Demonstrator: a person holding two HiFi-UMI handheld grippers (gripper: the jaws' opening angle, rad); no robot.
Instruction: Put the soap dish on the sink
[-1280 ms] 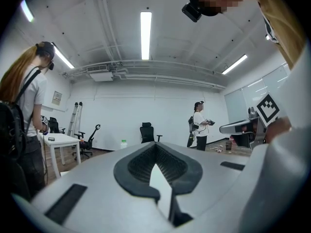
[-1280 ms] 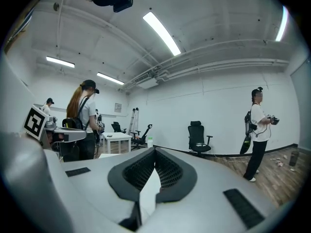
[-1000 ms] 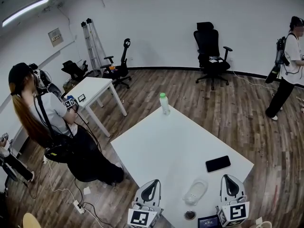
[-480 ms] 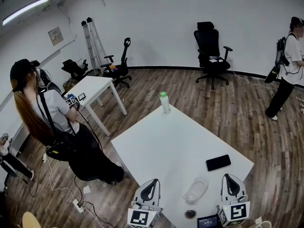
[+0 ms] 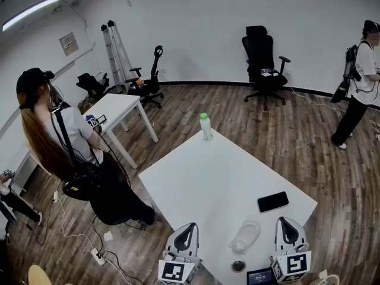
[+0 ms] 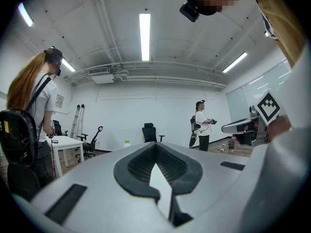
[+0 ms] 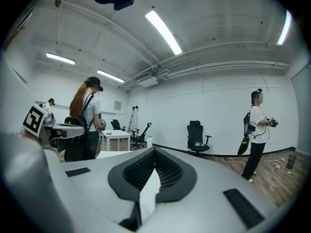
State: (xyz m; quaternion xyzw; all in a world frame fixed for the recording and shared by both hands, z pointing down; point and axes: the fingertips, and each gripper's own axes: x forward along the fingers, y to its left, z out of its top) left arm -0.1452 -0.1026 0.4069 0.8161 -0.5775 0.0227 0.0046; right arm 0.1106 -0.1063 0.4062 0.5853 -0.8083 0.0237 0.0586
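Both tongs are clenched on nothing: left tongs (image 5: 190, 229) and right tongs (image 5: 286, 223) sit over the near edge of the counter (image 5: 214, 177). The soap dish (image 5: 245, 237) lies on the counter between them by that edge, closer to the right one. Its long axis runs mostly away from me, tipped a bit right, so I'd go with the right hand.

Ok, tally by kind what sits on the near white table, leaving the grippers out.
Bottle: 1
Phone: 1
Soap dish: 1
Small round dark thing, too small to identify: 1
Small device with a lit screen, at the near edge: 1
Total: 5
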